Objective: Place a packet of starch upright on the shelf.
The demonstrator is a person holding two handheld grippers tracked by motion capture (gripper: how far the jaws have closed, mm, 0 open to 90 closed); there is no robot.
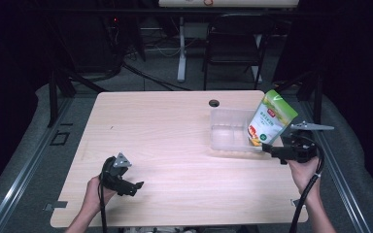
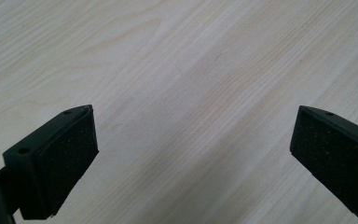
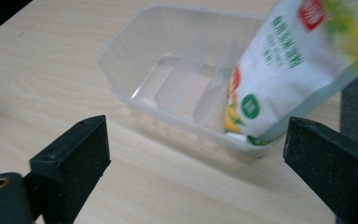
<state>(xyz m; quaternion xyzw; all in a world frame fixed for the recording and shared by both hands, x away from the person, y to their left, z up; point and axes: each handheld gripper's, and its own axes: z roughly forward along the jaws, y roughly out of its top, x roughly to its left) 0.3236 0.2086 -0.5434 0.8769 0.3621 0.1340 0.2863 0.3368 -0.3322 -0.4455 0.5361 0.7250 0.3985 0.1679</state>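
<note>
Standing tilted in the clear plastic bin (image 1: 226, 131), the snack pouch (image 1: 270, 119) leans against the bin's right end, its bottom inside the end compartment and its top sticking out above the rim. Your right gripper (image 1: 267, 149) sits just beside the bin at the right edge of the surface (image 1: 175, 145), jaws spread wide with nothing between them; in the right gripper view the pouch (image 3: 284, 65) lies beyond the pads, apart from them. Your left gripper (image 1: 135, 187) rests low over the near left part of the surface, jaws spread too, with bare wood (image 2: 191, 84) between them.
</note>
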